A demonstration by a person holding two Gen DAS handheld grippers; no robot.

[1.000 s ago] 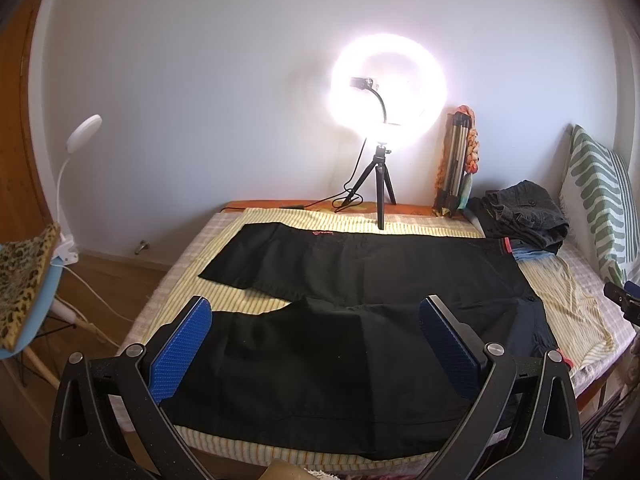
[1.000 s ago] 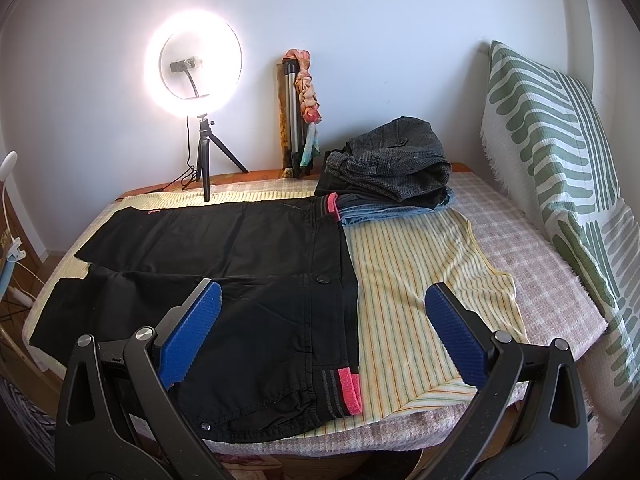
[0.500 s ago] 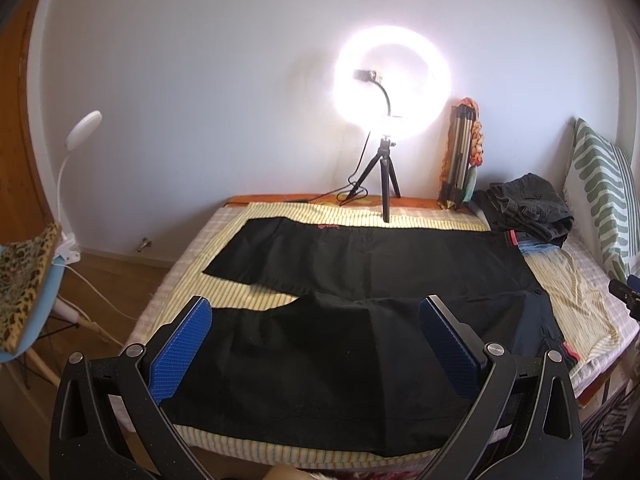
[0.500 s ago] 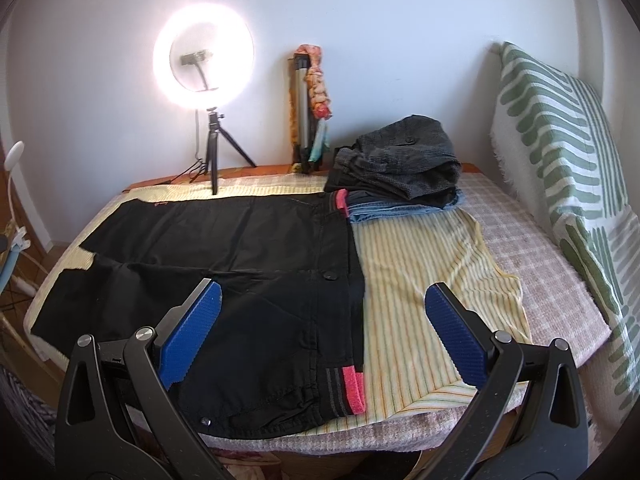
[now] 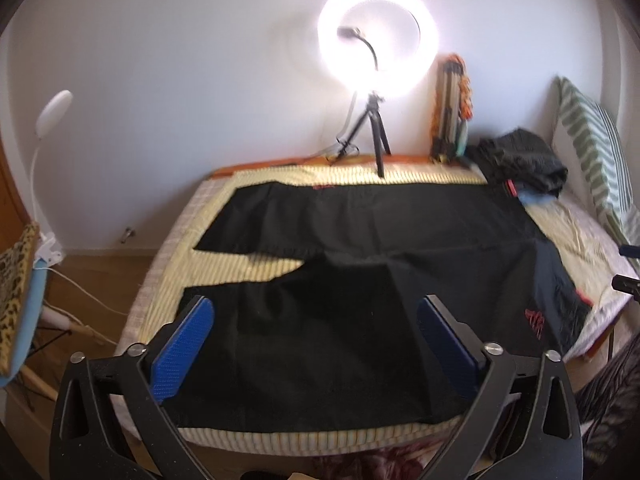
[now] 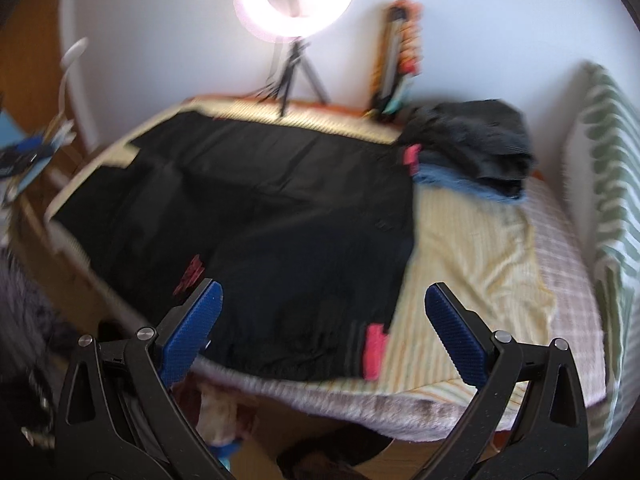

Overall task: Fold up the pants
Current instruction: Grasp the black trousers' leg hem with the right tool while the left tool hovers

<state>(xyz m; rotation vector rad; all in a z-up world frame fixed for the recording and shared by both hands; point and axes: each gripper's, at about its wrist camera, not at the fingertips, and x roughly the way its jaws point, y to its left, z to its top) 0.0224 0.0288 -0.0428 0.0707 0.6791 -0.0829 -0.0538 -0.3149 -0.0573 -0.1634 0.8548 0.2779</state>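
Observation:
Black pants [image 5: 360,264] lie spread flat on the bed, legs pointing left, waistband with pink tabs at the right. They also show in the right wrist view [image 6: 260,216], with a pink tab [image 6: 374,350] at the near waistband corner. My left gripper [image 5: 316,344] is open and empty, held above the near trouser leg. My right gripper [image 6: 322,334] is open and empty, held above the waist end near the bed's front edge. Both views are blurred by motion.
A lit ring light on a tripod [image 5: 378,40] stands at the bed's far edge. A pile of folded dark clothes [image 5: 520,160] lies at the back right, beside a green striped pillow [image 5: 596,152]. A chair with a leopard cushion [image 5: 16,280] and a white lamp stand left.
Both grippers have shifted: the left view swung right and tilted downward over the pants; the right view swung left and tilted, now over the waistband. Both stayed open. The pants have not moved.

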